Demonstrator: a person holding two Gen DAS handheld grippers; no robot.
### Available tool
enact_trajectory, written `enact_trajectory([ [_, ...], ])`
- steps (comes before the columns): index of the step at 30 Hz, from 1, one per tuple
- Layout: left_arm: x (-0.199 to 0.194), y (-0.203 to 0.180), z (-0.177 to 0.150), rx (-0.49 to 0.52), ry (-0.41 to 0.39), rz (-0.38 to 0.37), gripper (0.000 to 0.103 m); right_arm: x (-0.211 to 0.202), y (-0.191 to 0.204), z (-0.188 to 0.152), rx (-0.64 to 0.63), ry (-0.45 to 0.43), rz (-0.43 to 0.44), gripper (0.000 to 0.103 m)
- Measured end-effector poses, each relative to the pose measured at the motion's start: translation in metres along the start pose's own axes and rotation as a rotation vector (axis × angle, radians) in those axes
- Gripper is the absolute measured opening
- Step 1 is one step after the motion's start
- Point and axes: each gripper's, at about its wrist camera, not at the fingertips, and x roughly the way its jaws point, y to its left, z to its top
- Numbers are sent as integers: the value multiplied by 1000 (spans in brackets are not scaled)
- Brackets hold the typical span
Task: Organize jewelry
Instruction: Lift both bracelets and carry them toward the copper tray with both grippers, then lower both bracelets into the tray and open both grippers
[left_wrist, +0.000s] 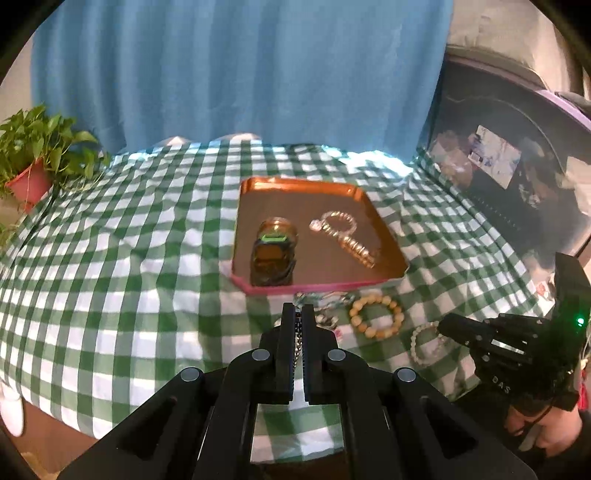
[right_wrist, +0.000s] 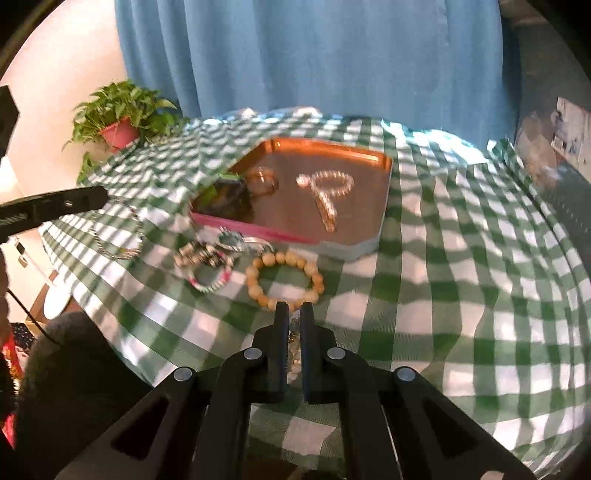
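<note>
Left wrist view: my left gripper (left_wrist: 298, 308) has its fingers pressed nearly together on a thin chain necklace (left_wrist: 297, 345), whose links show in the narrow slot between them. From the right wrist camera the same chain hangs in a loop (right_wrist: 117, 236) below that gripper's tip, over the checked cloth (right_wrist: 461, 295).

My right gripper (right_wrist: 294, 310) is likewise nearly shut, pinching a clear bead bracelet (right_wrist: 294, 349); the left camera shows this bracelet (left_wrist: 424, 345) resting on the cloth at the fingertips.

One copper tray (left_wrist: 384, 225) sits mid-table. In it I count three items: one pearl bracelet with a trailing strand (left_wrist: 341, 230), one gold bangle (left_wrist: 280, 227), one dark watch (left_wrist: 271, 260).

Loose on the cloth just before the tray's near edge I count three more: one wooden bead bracelet (right_wrist: 284, 280), one black-and-white beaded bracelet (right_wrist: 208, 267), and one silvery piece (right_wrist: 240, 240) whose kind I cannot tell.

One potted plant (right_wrist: 120, 118) stands at the far left corner, before one blue curtain (right_wrist: 314, 55).
</note>
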Motion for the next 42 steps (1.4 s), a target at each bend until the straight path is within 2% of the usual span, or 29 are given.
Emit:
enact_trajectory([
  [14,-11,-33,48,87,-95,-34,3,-59,7,65,-37,-174,9,5],
  [21,-3,-38,72,94,-125,-114,3,-60,17,95,-117,-201,27,5],
  [25,6,-38,85,82,-138,-192,3,-56,15,110,-121,-216,66,5],
  [28,21,-30,96,26,-126,-290,3,-49,8,117,-105,-220,110,5],
  [31,43,-22,103,-3,-108,-288,3,-31,-5,121,-80,-201,113,5],
  [38,116,-12,85,-87,39,-331,3,6,-26,112,-14,-177,120,5],
  [40,128,-13,79,-102,57,-337,3,21,-29,107,7,-151,129,5],
  [42,131,-12,78,-123,54,-376,3,34,-34,102,38,-137,124,5],
])
